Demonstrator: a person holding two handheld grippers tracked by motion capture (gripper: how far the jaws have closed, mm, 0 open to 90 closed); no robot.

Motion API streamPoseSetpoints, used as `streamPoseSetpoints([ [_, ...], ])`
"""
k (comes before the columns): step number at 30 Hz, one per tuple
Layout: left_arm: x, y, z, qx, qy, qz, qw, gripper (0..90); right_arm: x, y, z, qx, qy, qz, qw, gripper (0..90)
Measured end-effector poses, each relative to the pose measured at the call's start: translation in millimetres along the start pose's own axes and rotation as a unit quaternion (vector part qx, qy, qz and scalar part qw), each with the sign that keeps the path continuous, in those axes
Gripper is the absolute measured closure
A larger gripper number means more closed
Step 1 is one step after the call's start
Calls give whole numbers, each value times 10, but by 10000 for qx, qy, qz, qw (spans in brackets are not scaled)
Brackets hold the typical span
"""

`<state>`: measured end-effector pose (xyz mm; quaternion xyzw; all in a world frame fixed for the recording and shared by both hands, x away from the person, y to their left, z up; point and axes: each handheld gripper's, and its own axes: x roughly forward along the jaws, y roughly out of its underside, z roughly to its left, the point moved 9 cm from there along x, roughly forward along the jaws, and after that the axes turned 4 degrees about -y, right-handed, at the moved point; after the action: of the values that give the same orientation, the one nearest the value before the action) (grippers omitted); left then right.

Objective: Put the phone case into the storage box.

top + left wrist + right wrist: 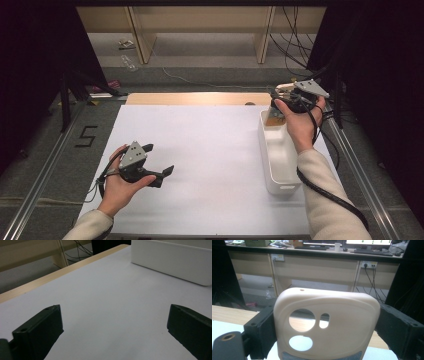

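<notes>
My right gripper (281, 98) hangs over the far end of a white bin (263, 142) at the table's right side. It is shut on a cream plastic shell (344, 315) with two round holes and a small slot, held upright by its sides between the jaws. The shell (284, 87) shows as a pale edge ahead of the hand. Over the left part of the white table top (210, 150), my left gripper (160, 159) is open, its jaws wide apart (115, 310) with nothing between them, aimed toward the bin (175, 262).
Something brownish (273, 120) lies at the bin's far end, partly hidden by the hand. A wooden strip (200, 98) borders the table's far edge. Beyond it are desk legs and cables (295, 45) on the floor. Metal rails run along both sides.
</notes>
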<state>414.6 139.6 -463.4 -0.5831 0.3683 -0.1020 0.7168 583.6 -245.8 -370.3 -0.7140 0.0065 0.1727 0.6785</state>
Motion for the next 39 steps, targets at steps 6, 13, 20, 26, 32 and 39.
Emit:
streamPoseSetpoints([
  [6, 0, -1, -2, -2, 4, -1, 10000, 0, 20, -5, 1, -12, 22, 7, 10000, 119],
  [13, 2, 3, 0, -16, 15, 15, 10000, 0, 48, 15, -13, -11, 55, 37, 10000, 119],
  [20, 6, 4, -4, -7, 22, 12, 10000, 0, 78, 41, -24, 2, 68, 63, 10000, 119],
  [26, 4, 3, -5, -8, 33, 9, 10000, 0, 111, 70, -51, 34, 107, 93, 9999, 119],
  [32, 6, 3, -6, -6, 33, 6, 10000, 0, 144, 105, -69, 27, 116, 138, 9998, 119],
  [39, 5, 5, -3, -5, 34, 14, 10000, 0, 175, 122, -73, 24, 142, 168, 9998, 119],
])
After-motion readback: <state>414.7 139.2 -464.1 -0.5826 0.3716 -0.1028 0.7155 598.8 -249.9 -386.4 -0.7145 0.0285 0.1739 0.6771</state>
